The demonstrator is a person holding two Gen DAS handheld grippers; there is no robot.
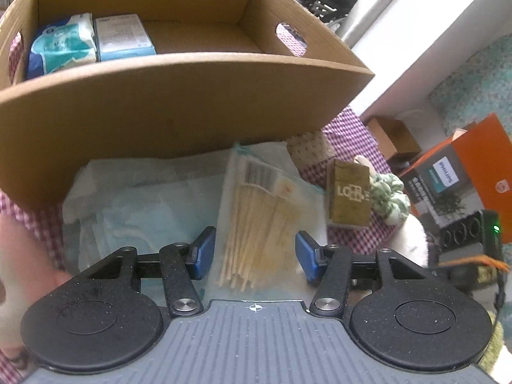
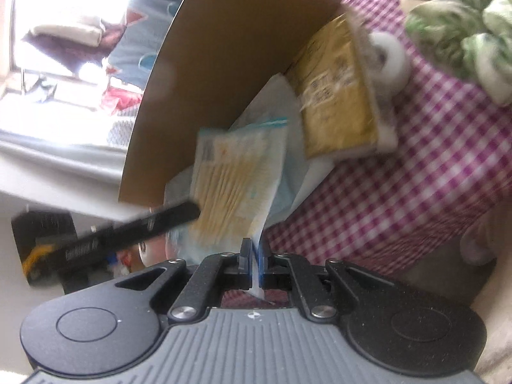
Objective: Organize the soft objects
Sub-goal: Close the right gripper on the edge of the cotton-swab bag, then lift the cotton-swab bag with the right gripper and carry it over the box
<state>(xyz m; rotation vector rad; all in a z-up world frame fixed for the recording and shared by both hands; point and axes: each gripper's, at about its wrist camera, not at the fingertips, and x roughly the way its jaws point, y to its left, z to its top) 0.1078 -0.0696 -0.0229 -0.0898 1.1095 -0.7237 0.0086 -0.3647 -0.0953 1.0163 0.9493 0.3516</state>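
Nearest in the left wrist view, the left gripper (image 1: 254,254) hangs with its two blue pads partly apart, one on each side of a clear bag of cotton swabs (image 1: 256,220); whether the pads press on the bag cannot be told. The bag, with one barcode label near its top, lies on a pale plastic packet of face masks (image 1: 134,198), which rests flat on the pink checked tablecloth (image 1: 348,128).

In the right wrist view, the right gripper (image 2: 254,264) has its jaws pinched tight on the bottom edge of the thin plastic of the packet beneath the swab bag (image 2: 236,179). A finger of the left gripper crosses that view as a dark bar touching the swab bag's side.

Just right of the bags stands one olive-gold small carton (image 1: 350,196). Behind it lies one green-and-white scrunchie (image 1: 392,198), and beside the carton in the right view sits one white fuzzy ring (image 2: 388,60).

Farther back, touching the bags' far edge, is one open cardboard box (image 1: 179,102) with an oval handhold at each end. Inside, two soft packs sit side by side at its left end: a teal-and-white wipes pack (image 1: 62,46) and a light blue tissue pack (image 1: 123,36). Off the table at right sits one orange Philips box (image 1: 460,172).
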